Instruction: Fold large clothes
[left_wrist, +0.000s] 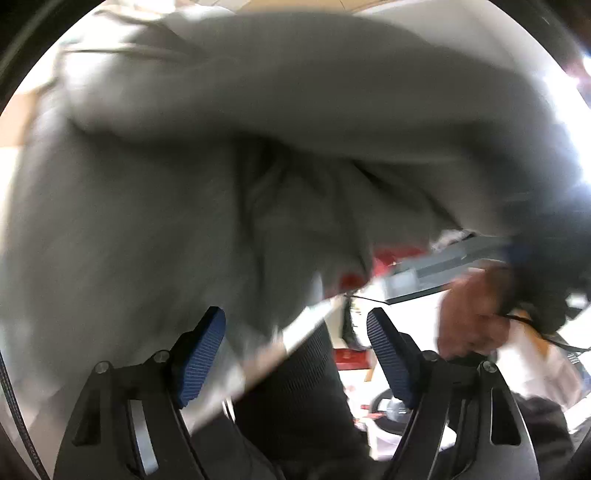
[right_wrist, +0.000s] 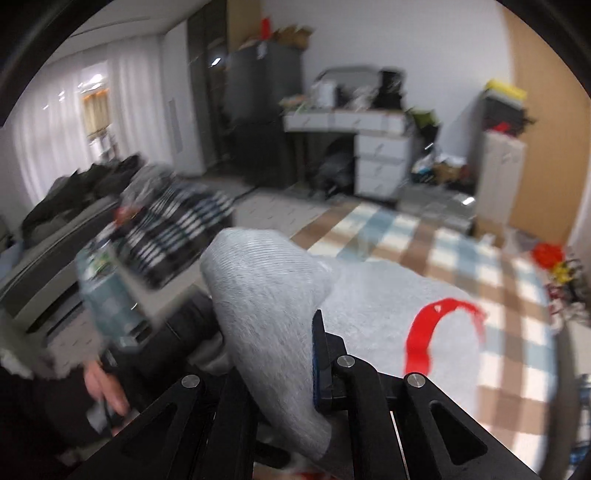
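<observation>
From the left wrist, the left gripper (left_wrist: 295, 328) stands wide and holds nothing, the grey sweatshirt (left_wrist: 207, 155) hanging blurred just ahead of its pads. From the right wrist, the right gripper (right_wrist: 295, 354) is clamped on the sweatshirt's ribbed edge above the checked blanket (right_wrist: 461, 258). The garment looks to be mid-lift for spreading; next the free gripper likely needs a matching edge.
</observation>
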